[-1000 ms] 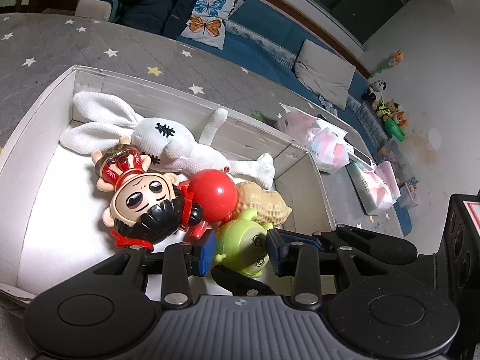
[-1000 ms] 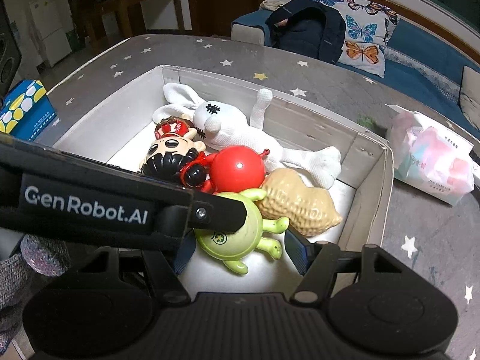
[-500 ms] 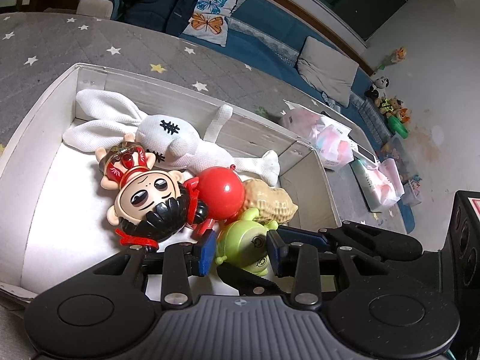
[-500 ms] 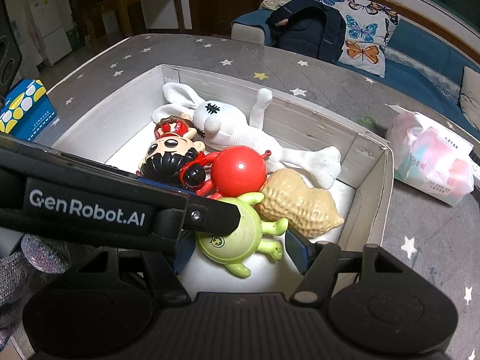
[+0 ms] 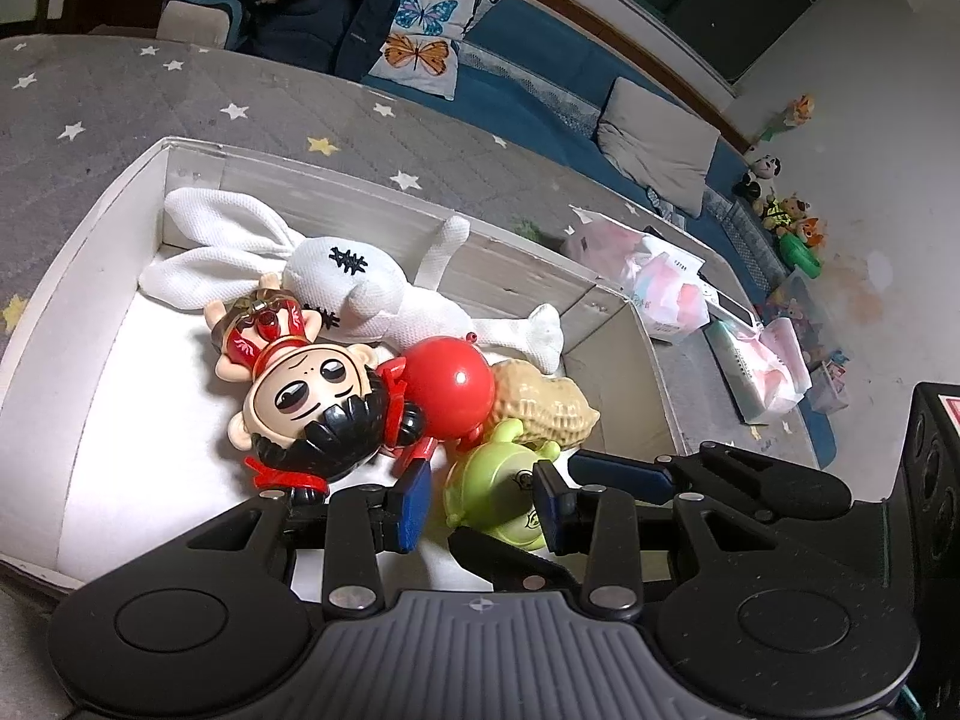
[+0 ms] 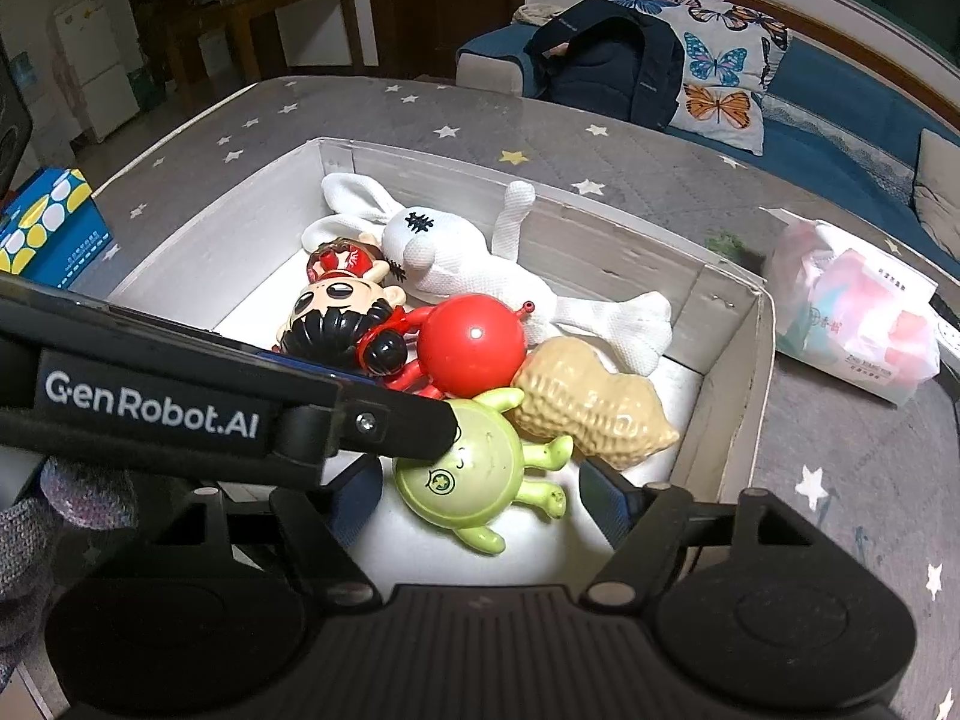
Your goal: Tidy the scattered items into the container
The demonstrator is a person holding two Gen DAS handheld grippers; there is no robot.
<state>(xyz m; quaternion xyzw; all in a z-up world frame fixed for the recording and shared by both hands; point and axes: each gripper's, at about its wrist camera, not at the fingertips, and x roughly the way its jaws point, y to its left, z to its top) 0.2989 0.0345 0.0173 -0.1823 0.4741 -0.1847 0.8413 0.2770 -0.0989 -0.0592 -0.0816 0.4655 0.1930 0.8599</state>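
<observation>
A white box (image 5: 90, 264) (image 6: 744, 360) on the starred grey cloth holds a white plush rabbit (image 5: 360, 282) (image 6: 456, 252), a big-headed doll (image 5: 306, 402) (image 6: 336, 324), a red ball toy (image 5: 450, 387) (image 6: 471, 342), a tan peanut (image 5: 549, 405) (image 6: 591, 405) and a green alien toy (image 5: 498, 495) (image 6: 468, 480). My left gripper (image 5: 480, 507) is open, its blue pads either side of the green toy, which lies on the box floor. My right gripper (image 6: 480, 495) is open above the same toy; the left gripper's arm (image 6: 180, 402) crosses in front.
Pink-and-white tissue packs (image 5: 666, 288) (image 6: 858, 324) lie on the cloth right of the box. A blue-and-yellow box (image 6: 48, 228) sits at the far left. A sofa with a dark backpack (image 6: 606, 72) and butterfly cushion stands behind.
The left gripper has pulled back and up a little from the green toy, its pads wider apart. The toys have not moved. The right gripper is almost still.
</observation>
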